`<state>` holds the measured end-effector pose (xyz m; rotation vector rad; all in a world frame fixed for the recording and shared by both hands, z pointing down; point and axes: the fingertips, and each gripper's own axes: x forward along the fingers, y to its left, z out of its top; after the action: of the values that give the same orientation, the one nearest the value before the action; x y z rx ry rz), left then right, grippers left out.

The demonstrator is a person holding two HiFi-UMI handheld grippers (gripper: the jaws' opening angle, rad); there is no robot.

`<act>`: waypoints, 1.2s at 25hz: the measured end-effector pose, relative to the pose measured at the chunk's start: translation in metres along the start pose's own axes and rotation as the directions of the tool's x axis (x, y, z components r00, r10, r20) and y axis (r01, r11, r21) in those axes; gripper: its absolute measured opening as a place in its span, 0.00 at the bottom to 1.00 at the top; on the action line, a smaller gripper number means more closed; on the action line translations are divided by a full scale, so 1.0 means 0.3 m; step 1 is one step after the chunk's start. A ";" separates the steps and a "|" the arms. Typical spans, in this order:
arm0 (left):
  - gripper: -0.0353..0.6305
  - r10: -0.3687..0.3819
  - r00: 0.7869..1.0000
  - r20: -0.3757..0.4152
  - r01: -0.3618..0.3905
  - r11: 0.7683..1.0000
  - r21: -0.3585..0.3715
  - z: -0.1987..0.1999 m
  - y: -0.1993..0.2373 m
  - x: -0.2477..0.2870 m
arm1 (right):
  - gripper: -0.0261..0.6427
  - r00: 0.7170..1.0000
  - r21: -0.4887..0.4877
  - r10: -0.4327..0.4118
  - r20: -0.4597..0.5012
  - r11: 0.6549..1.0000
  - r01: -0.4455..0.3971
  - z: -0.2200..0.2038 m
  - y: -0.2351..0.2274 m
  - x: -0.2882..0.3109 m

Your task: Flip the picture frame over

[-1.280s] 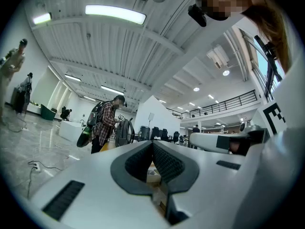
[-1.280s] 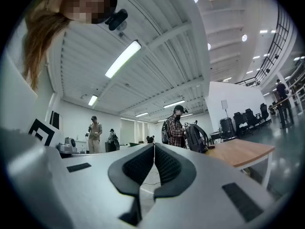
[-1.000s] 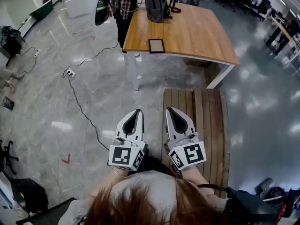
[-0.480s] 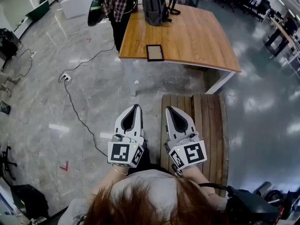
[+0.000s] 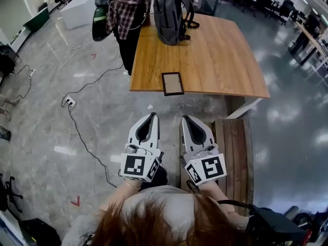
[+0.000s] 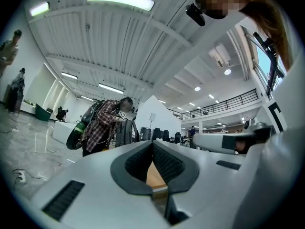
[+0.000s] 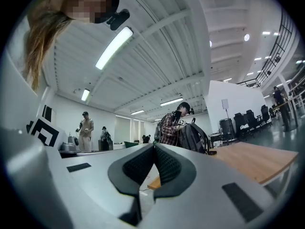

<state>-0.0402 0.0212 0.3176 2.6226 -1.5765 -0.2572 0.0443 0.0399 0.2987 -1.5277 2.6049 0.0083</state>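
the picture frame (image 5: 172, 83) lies flat on the wooden table (image 5: 220, 60), just above the middle of the head view, at the table's near edge and towards its left end. it has a dark border around a pale brown panel that faces up; whether that panel is the front or the back cannot be told. nothing touches it. further up the frame, a grey backpack (image 5: 171, 12) stands upright on the table's far side, well apart from the picture frame. a person in a plaid shirt (image 5: 125, 14) stands at the table's far left corner, just beside the backpack.

both grippers hover in the lower middle of the head view, over the floor and short of the table, pointing up the frame towards it. the left gripper (image 5: 152, 115) has its jaws together with nothing between them; in its own view the tips meet (image 6: 153, 143), and a strip of the tabletop shows through the gap behind them. the right gripper (image 5: 185, 119) is closed and empty as well, its tips meeting (image 7: 154, 146) in its own view, with the table (image 7: 257, 159) off to the right.

a slatted wooden bench (image 5: 236, 152) lies under and to the right of the right gripper. on the grey floor at left, a power strip (image 5: 68, 102) trails a dark cable (image 5: 87, 142).
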 end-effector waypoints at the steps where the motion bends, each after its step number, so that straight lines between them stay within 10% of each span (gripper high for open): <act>1: 0.06 -0.005 1.000 0.002 0.005 1.000 0.003 0.006 0.028 0.041 | 0.06 1.000 0.001 -0.005 0.007 1.000 0.005 0.002 -0.017 0.048; 21: 0.06 0.015 1.000 -0.016 -0.015 1.000 -0.017 -0.026 0.224 0.359 | 0.06 0.999 -0.027 0.009 -0.037 1.000 -0.010 -0.050 -0.185 0.393; 30: 0.06 0.048 0.995 -0.082 -0.051 0.998 -0.033 -0.111 0.254 0.356 | 0.06 0.997 0.396 0.067 0.030 0.915 -0.074 -0.141 -0.253 0.432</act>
<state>-0.0515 -0.1097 0.3503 2.5295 -1.5936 -0.1709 0.0433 -0.1128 0.3311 -1.2814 2.4474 -0.4710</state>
